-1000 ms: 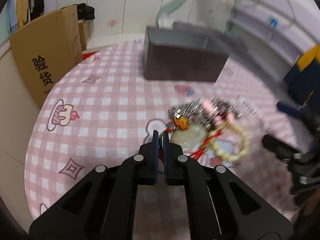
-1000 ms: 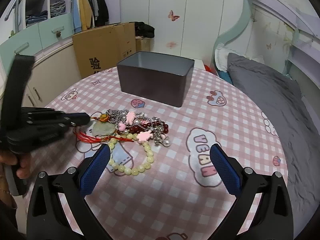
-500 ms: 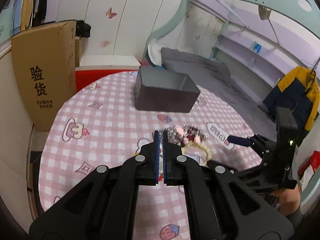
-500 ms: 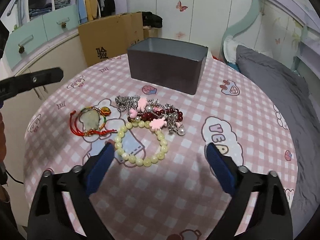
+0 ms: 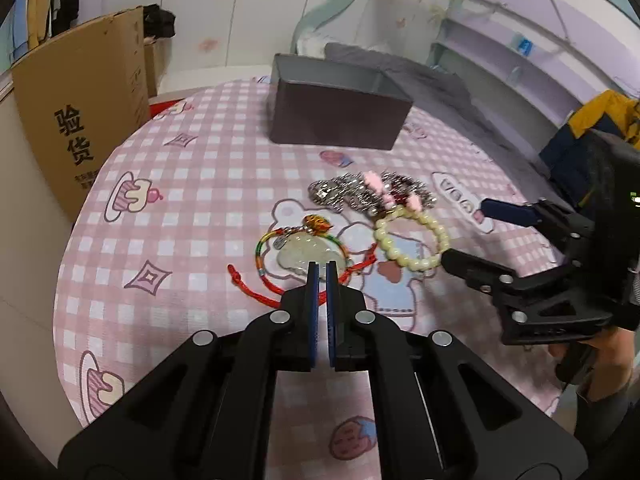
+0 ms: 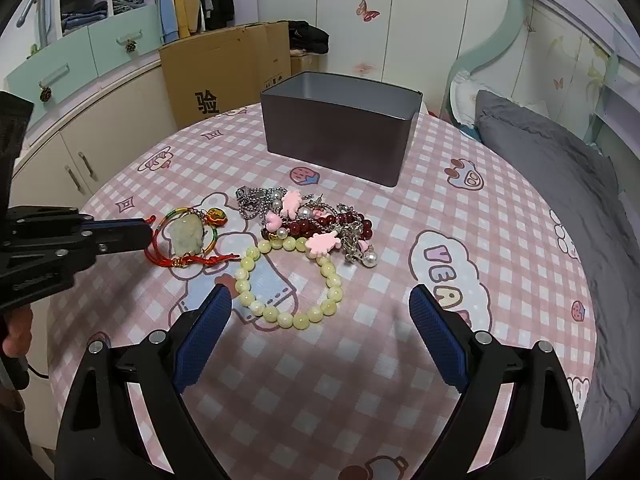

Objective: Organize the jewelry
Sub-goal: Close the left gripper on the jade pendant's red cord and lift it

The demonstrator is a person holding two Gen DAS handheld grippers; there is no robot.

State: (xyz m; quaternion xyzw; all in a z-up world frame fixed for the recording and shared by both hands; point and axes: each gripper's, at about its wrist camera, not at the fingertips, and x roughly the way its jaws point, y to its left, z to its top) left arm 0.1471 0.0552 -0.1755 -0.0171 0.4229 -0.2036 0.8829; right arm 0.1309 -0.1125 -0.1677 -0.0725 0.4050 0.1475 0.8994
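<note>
The left gripper [image 5: 319,270] has its blue pads nearly pressed together, empty, tips just above the red cord of a jade pendant bracelet [image 5: 304,254]. The right gripper [image 6: 320,308] is spread wide over a pale yellow bead bracelet [image 6: 290,280]. Beyond lies a tangled pile of chains and pink charms [image 6: 312,224], then a dark open tin box [image 6: 340,128], all on a pink checked tablecloth [image 6: 460,208].

I see a pale bead bracelet [image 6: 291,282], a red-cord jade pendant [image 6: 186,236] and tangled chains [image 6: 316,222] lying before an open dark box [image 6: 340,128].
</note>
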